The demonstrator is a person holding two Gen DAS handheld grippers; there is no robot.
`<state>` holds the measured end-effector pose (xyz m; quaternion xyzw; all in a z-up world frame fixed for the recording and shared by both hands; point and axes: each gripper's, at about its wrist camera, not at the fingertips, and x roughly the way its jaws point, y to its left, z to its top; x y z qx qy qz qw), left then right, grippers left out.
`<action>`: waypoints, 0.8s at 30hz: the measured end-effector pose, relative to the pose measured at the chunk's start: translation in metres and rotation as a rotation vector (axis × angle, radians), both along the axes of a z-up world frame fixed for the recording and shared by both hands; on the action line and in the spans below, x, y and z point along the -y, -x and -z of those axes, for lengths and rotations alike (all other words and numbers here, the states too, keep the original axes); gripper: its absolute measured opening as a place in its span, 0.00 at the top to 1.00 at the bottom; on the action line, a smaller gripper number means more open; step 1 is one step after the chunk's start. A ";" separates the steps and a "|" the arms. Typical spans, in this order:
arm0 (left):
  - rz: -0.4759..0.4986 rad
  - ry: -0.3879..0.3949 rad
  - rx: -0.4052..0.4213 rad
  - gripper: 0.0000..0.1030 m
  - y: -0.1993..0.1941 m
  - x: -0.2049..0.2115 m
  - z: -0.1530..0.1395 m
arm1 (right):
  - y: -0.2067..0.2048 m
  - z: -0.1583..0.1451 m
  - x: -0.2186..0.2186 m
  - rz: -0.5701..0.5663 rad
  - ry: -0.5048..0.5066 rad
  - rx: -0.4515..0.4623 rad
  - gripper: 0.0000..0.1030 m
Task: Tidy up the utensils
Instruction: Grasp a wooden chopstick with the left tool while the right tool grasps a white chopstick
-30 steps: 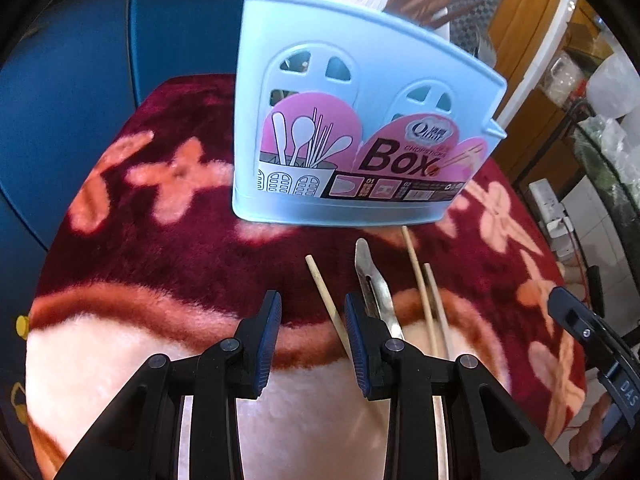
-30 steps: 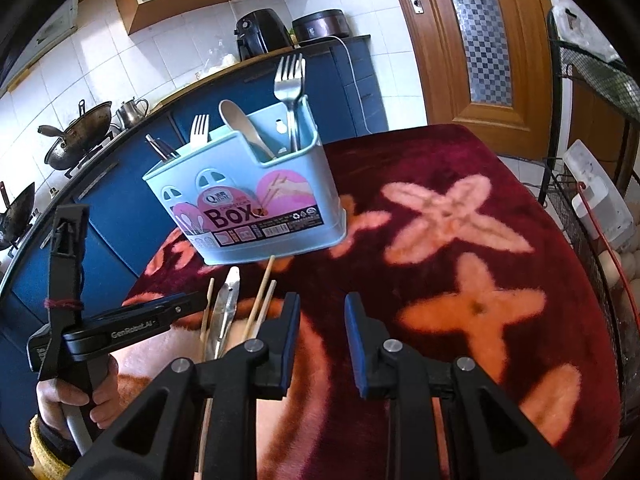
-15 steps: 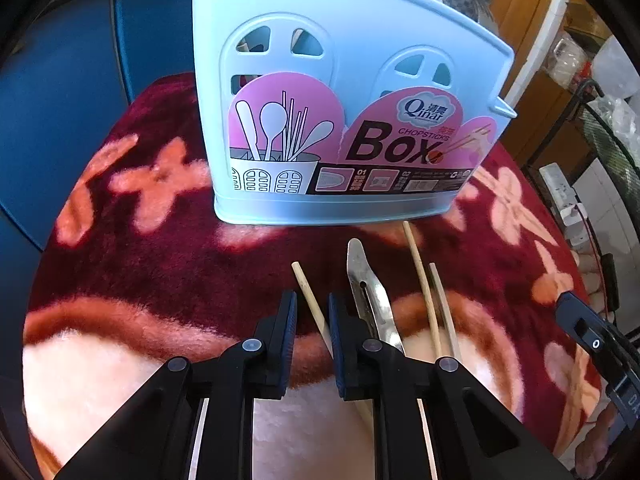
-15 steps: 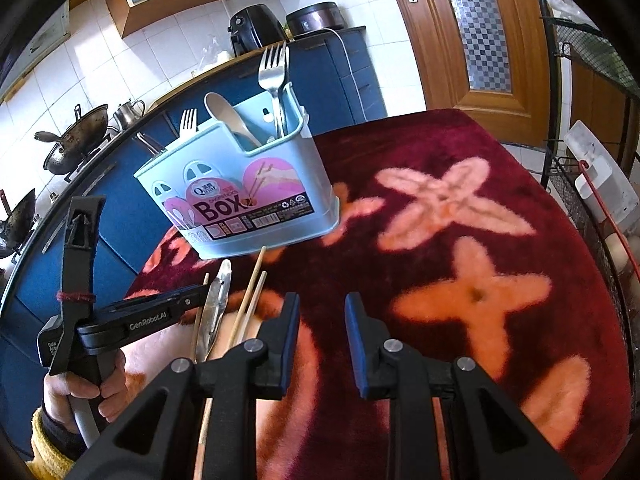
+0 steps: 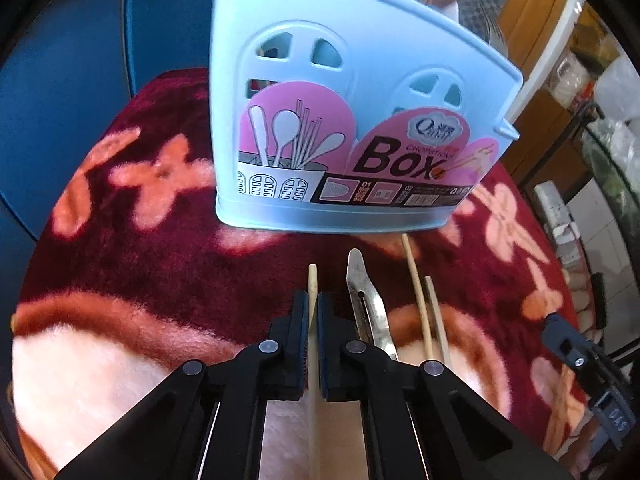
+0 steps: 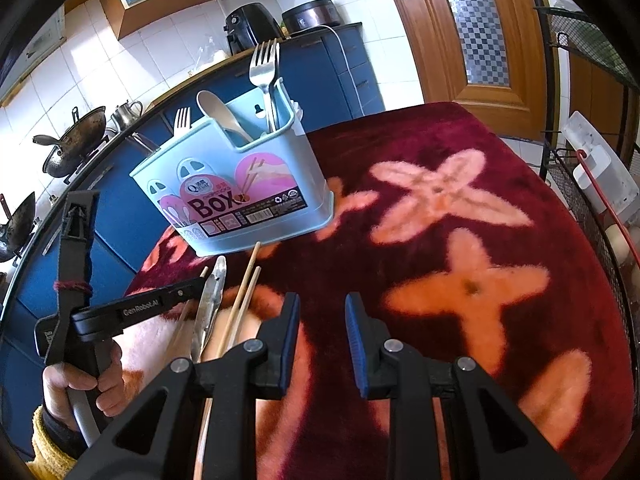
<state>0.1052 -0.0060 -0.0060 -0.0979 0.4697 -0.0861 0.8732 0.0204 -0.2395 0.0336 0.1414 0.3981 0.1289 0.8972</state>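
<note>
Dark red plush cloth (image 6: 460,128) with orange flowers covers the worktop. Pale blue utensil box (image 5: 360,120) stands upright near its far edge; behind it, blue cabinets (image 6: 352,68), white tiles, a wooden door (image 6: 472,24). Left hand-held gripper (image 5: 313,312) has just closed on a chopstick (image 5: 312,276) lying before the box. Right hand-held gripper (image 6: 322,320) is parted, empty.

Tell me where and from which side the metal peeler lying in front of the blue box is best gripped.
Probably at the peeler's narrow middle, coming down from above with the jaws across its width. It lies flat on the blanket, lengthwise toward the utensil box, with chopsticks close on its right and a single chopstick, held by the left gripper, on its left.
</note>
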 end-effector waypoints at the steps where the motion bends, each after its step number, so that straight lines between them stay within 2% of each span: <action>1: -0.004 0.011 0.003 0.96 0.002 -0.003 -0.001 | 0.000 0.000 0.000 0.000 0.001 -0.001 0.75; 5: -0.025 0.070 0.033 0.96 0.011 -0.014 -0.007 | 0.000 0.000 -0.004 -0.006 0.007 -0.003 0.75; 14: -0.111 0.146 0.120 0.96 0.031 -0.042 -0.027 | -0.001 -0.005 -0.023 -0.044 0.024 -0.015 0.75; 24: -0.180 0.176 0.085 0.96 0.032 -0.063 -0.009 | -0.018 0.005 -0.055 -0.125 0.010 -0.100 0.75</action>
